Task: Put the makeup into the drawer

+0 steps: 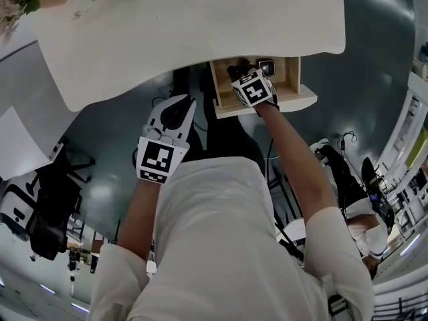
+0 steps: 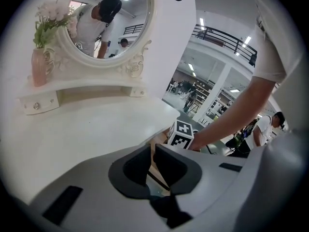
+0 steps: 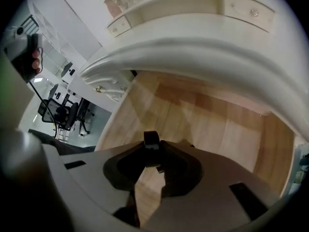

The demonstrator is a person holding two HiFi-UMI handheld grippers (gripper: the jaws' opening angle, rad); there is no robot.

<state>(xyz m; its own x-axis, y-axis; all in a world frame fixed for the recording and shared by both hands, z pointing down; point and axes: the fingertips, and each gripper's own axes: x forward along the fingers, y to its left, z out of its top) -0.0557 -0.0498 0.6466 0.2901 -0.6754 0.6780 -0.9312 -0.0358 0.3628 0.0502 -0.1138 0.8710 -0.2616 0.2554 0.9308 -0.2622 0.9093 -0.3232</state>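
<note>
The drawer (image 1: 294, 85) stands pulled out from under the white dressing table (image 1: 187, 25), and its pale wooden floor (image 3: 207, 124) shows. My right gripper (image 1: 241, 71) points down into it. In the right gripper view this gripper (image 3: 152, 149) is shut on a small black makeup tube (image 3: 151, 140), which sticks up between the pads just above the drawer floor. Another dark item (image 1: 266, 65) lies at the back of the drawer. My left gripper (image 1: 175, 109) hangs left of the drawer, in front of the table edge. Its jaws (image 2: 151, 153) are together with nothing between them.
On the tabletop stand an oval mirror (image 2: 104, 18), a pink vase with flowers (image 2: 38, 64) and a small shelf with knobbed drawers (image 2: 38, 103). A black office chair (image 1: 47, 206) is on the floor to the left. The person's body fills the lower head view.
</note>
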